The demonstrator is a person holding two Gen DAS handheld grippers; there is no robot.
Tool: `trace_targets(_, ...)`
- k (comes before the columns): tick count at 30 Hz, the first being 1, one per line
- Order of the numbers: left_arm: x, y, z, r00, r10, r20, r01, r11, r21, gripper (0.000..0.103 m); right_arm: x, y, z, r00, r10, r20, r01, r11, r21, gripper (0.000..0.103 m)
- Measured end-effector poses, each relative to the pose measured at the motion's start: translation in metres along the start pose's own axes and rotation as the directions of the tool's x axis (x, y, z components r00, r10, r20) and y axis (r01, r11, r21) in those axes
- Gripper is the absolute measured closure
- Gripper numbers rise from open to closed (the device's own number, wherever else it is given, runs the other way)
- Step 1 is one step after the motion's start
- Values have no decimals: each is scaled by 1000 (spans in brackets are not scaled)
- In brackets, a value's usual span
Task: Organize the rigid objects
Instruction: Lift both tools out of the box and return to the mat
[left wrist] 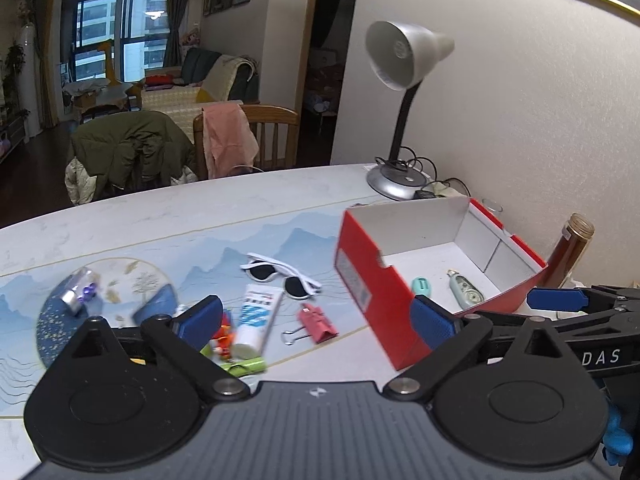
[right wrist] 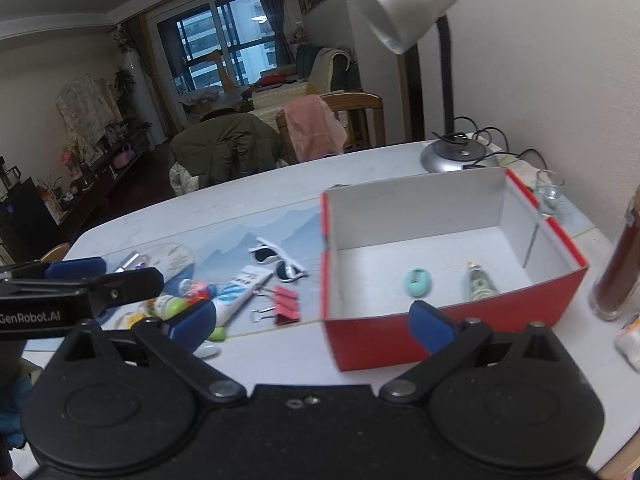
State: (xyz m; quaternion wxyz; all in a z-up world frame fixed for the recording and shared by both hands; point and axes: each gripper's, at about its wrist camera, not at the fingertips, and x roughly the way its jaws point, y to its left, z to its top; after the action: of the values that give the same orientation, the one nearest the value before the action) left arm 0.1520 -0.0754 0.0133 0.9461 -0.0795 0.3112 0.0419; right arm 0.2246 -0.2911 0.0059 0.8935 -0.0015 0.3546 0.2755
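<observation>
A red cardboard box (left wrist: 372,280) with a white inside stands on the table to the right. In it lie a teal oval thing (right wrist: 418,282) and a correction tape (right wrist: 480,284). Left of the box lie white sunglasses (left wrist: 280,276), a white tube (left wrist: 256,320), a pink binder clip (left wrist: 320,326), a small orange toy (left wrist: 224,338), a green item (left wrist: 244,366) and a silver thing (left wrist: 78,294). My left gripper (left wrist: 316,316) hangs open above the tube and clip, holding nothing. My right gripper (right wrist: 313,322) is open and bare before the box's near left corner (right wrist: 332,340).
A silver desk lamp (left wrist: 400,60) with cables stands behind the box by the wall. A brown bottle (left wrist: 570,256) and a drinking glass (right wrist: 550,196) stand right of the box. Two chairs draped with an olive jacket (left wrist: 128,148) and pink cloth (left wrist: 228,136) line the far table edge.
</observation>
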Motion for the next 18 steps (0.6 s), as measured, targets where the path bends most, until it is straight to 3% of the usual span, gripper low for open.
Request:
trace_targets(8,-13,56,-23,998,45,43,-44,999,-27,0,10,51,-8,1000,-9,-14,8,999,-32,0)
trace_targets(14,-5,98,-42,996,82,-26,-84,992,-97,0,27,83,-13,999,-28,-42,25,998,-64,0)
trace_targets(18,-1,119,-55,990,139,-26,-140,985,-100,0,41,97,-15,997,-53,-60,49,997,-67,0)
